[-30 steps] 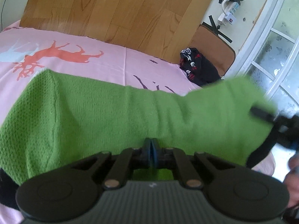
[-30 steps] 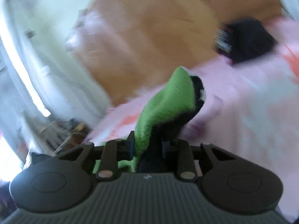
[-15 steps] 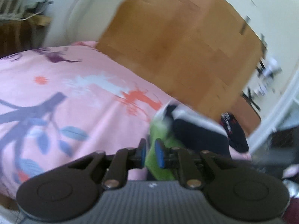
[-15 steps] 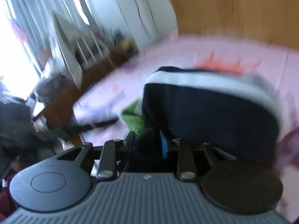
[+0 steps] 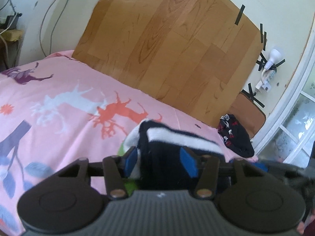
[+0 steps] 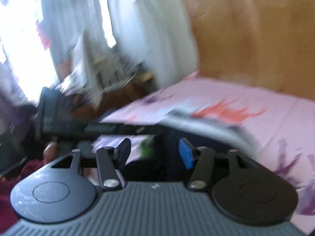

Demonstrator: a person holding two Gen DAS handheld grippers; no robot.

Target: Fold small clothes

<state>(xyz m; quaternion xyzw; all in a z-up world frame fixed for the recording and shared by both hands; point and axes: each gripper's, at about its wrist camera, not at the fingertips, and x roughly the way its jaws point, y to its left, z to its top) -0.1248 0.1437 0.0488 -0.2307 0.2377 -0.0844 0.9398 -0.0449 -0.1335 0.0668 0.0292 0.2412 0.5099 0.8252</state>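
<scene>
A: What is on the far left?

B: In the left wrist view, a pink bedsheet [image 5: 65, 106] printed with deer and branches. Behind it stands a wooden headboard [image 5: 167, 45].

A: And the middle?

B: The left gripper [image 5: 160, 162], its blue-padded jaws spread apart. Between them sits the folded sock bundle [image 5: 169, 153], navy with a white band and a sliver of green at its left edge, lying on the sheet. The pads look near it; whether they touch it I cannot tell.

A: Further right?

B: A second dark sock bundle [image 5: 235, 135] with red and white marks, near the bed's far corner, well apart from the first.

A: The other tool?

B: The right gripper [image 6: 155, 154] is also spread wide, holding nothing. Its view is badly blurred; the navy bundle shows ahead, slightly right.

A: How should this step go?

B: My judgement: the fold looks done, so draw both tools straight back without snagging the knit, leaving the bundle closed.
</scene>
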